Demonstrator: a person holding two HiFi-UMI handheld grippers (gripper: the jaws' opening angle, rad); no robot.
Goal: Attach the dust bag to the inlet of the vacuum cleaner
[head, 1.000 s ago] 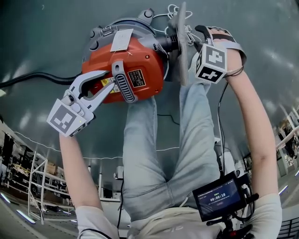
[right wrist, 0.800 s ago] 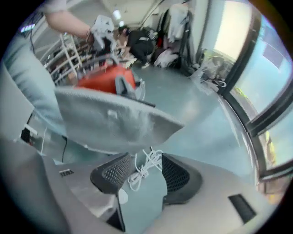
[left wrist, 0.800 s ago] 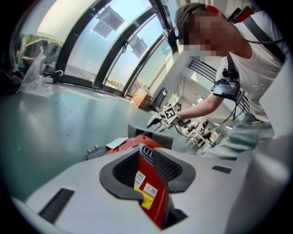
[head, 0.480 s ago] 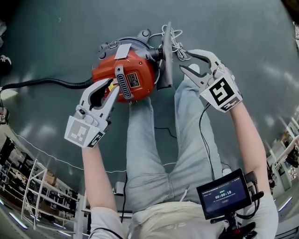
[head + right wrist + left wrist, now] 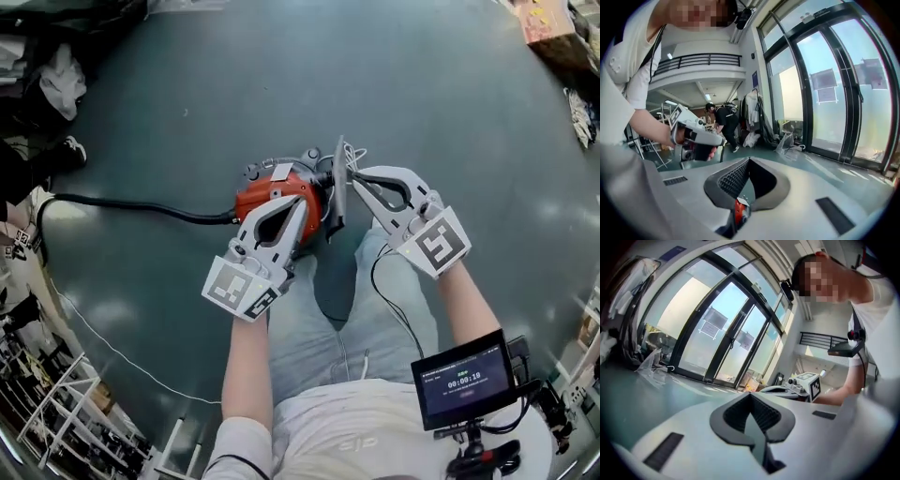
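Grey flat fabric dust bag (image 5: pixel 337 194) stands edge-on against the port on the right side of the red round-bodied vacuum cleaner (image 5: pixel 274 195), on the dark floor (image 5: pixel 450 103). Neither claw grips it, so the port likely carries it; the fastening isn't visible. Left gripper (image 5: pixel 301 202): jaws together, empty, tips at the vacuum body, maybe steadying it. Right gripper (image 5: pixel 355 174): jaws together, empty, tips just beside the bag. Black hose (image 5: pixel 141 208) trails left.

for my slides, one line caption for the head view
Left gripper and right gripper, both shut and empty, close by the red vacuum cleaner and dust bag.
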